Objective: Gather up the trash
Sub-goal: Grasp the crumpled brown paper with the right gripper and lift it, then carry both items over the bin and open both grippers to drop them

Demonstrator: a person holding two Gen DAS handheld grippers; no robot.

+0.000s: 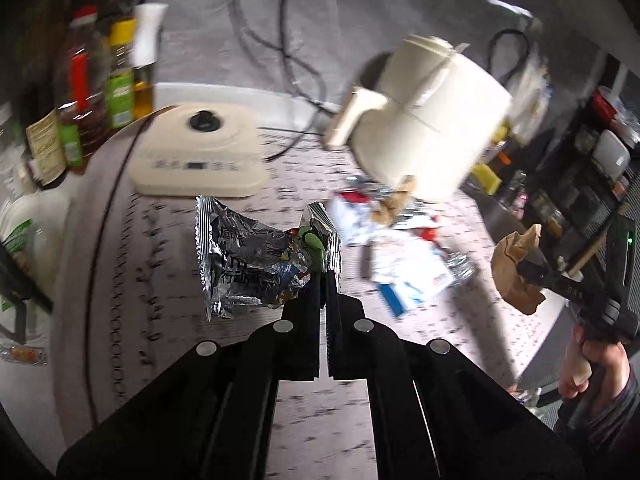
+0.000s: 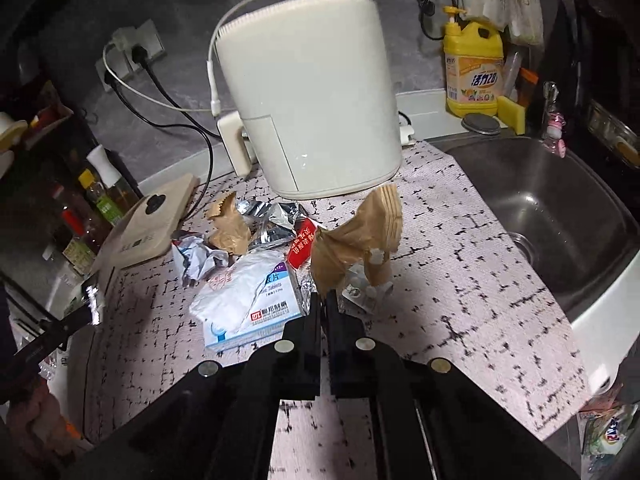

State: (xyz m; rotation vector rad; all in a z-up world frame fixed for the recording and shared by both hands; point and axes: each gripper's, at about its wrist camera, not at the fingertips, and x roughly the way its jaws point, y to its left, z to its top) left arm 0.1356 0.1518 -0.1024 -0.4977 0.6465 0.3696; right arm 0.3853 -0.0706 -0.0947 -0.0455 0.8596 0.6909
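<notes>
Left fingers (image 1: 325,270) pinching foil wrapper (image 1: 248,260), right fingers (image 2: 323,300) brown paper (image 2: 356,240)

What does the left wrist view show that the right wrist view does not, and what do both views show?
Only the left wrist view shows the left gripper shut on a silver foil wrapper, and the front handle of the cream appliance.

Only the right wrist view shows the steel sink, the yellow detergent bottle, the wall sockets and a tablet box.

Both show the right gripper shut on a crumpled brown paper, the trash pile, the cream base and the oil bottles.
</notes>
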